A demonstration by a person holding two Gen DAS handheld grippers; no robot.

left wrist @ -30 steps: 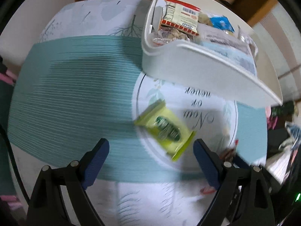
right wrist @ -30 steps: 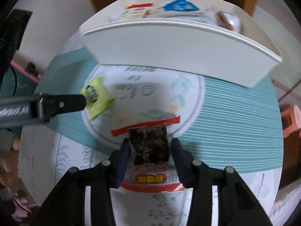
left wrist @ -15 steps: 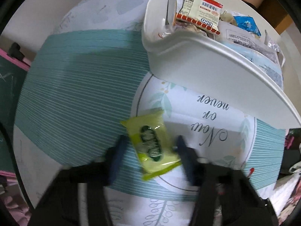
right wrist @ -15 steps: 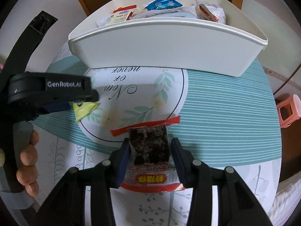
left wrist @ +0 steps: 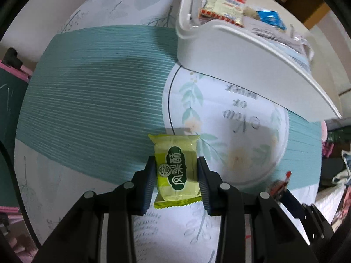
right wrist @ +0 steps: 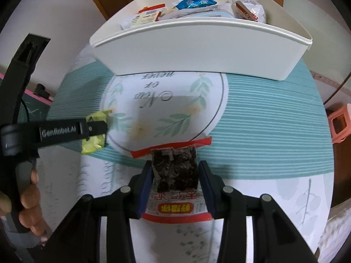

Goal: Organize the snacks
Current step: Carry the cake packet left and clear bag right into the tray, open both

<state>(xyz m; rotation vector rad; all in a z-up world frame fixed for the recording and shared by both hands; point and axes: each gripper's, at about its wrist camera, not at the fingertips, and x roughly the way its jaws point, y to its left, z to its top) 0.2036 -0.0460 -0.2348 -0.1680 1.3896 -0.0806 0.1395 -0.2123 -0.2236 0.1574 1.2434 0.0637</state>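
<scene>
left gripper pointing down, jaws closing, pads touching both sides of yellow-green snack packet | packet over teal-striped tablecloth near white printed circle | white bin upper right, holds wrapped snacks | red wrapper bit at right, blurred

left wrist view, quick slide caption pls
Left gripper closing on a green snack packet near the white snack bin.

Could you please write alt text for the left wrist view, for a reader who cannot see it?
The left gripper is closing its jaws around a yellow-green snack packet above a teal-striped tablecloth. Behind it stands a white bin filled with wrapped snacks.
</scene>
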